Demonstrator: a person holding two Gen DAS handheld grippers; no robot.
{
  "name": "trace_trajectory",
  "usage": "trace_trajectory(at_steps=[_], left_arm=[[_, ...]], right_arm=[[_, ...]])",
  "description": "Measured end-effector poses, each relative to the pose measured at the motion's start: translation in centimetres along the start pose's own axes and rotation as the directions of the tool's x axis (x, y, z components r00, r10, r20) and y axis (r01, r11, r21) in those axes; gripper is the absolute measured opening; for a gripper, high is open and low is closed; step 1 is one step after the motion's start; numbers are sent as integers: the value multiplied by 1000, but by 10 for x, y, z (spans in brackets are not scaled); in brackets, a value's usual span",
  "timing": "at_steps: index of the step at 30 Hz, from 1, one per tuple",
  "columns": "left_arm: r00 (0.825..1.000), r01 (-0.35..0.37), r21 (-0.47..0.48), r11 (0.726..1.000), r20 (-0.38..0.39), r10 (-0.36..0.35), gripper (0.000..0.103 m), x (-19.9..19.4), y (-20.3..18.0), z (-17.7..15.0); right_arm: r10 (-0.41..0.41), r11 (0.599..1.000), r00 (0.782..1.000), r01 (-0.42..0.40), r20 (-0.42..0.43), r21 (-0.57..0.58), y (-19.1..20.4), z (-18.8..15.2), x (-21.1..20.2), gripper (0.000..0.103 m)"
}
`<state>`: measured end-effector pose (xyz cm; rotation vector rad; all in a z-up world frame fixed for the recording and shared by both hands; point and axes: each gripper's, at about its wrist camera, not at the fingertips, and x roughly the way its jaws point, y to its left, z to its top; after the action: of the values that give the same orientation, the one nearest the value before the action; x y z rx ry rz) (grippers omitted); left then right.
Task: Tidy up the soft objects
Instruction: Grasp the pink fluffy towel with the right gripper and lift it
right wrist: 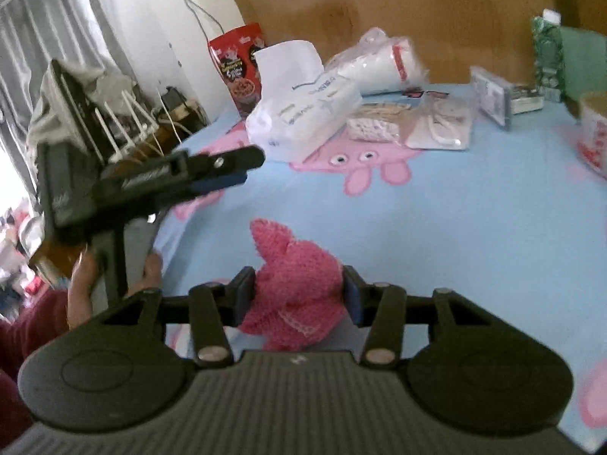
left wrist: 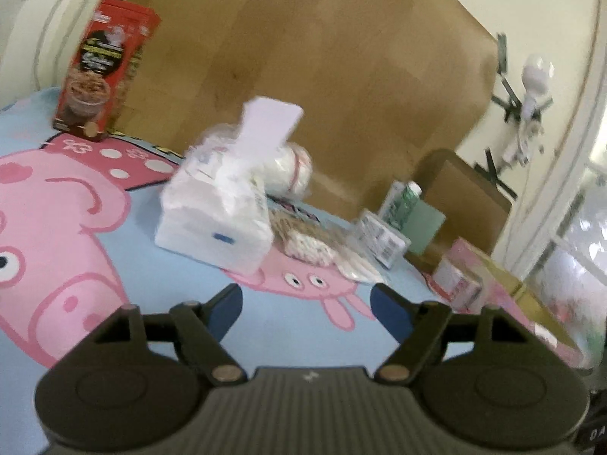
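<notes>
My right gripper (right wrist: 297,295) is shut on a fluffy pink cloth (right wrist: 294,284) and holds it just above the blue cartoon-pig bedsheet (right wrist: 455,227). My left gripper (left wrist: 306,303) is open and empty, hovering over the sheet short of a white tissue pack (left wrist: 212,223); it also shows from the side in the right wrist view (right wrist: 227,170). Behind the tissue pack lie a white bagged roll (left wrist: 288,167), a bag of cotton swabs (left wrist: 307,239) and a flat clear packet (left wrist: 356,265). In the right wrist view the same tissue pack (right wrist: 303,113) sits at the far middle.
A red cereal box (left wrist: 102,72) stands at the far left by the wooden headboard (left wrist: 322,57). A green carton (left wrist: 402,204), small boxes (left wrist: 379,239) and a pink box (left wrist: 493,284) sit at the right. Clutter and a rack (right wrist: 95,113) stand off the bed's left edge.
</notes>
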<state>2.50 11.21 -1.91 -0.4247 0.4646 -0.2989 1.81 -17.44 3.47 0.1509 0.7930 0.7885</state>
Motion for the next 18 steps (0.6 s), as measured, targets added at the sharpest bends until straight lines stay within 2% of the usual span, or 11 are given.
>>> trace_trajectory(at_steps=[1,3,5,8,13,18], left_arm=[[1000,8,17,1000,-18,-7,78,2,-3,0],[999,14,47,999,-39,-12,78,4,-8,-2],[999,8,76,997,-45,-4,78,4,-13,-4],[999,-4,100,995,-52,9,83,3,-18,-7],[998,-13,91,996,-56,19,87,4,-17,-7],[998,-19,78,997,-65,24,87,5,-16,-5]], right_arm=[[-31,999,999,31,7,-22,2,-4,-4,58],[-93,995,994,95,58,-27,5,-8,-6,76],[-157,987,981,159,116,-4,6,-11,-5,84],[-185,983,964,178,190,51,5,-18,-10,86],[-157,986,945,134,288,99,2,-34,-29,92],[-166,980,942,125,291,157,-1,-46,-33,93]])
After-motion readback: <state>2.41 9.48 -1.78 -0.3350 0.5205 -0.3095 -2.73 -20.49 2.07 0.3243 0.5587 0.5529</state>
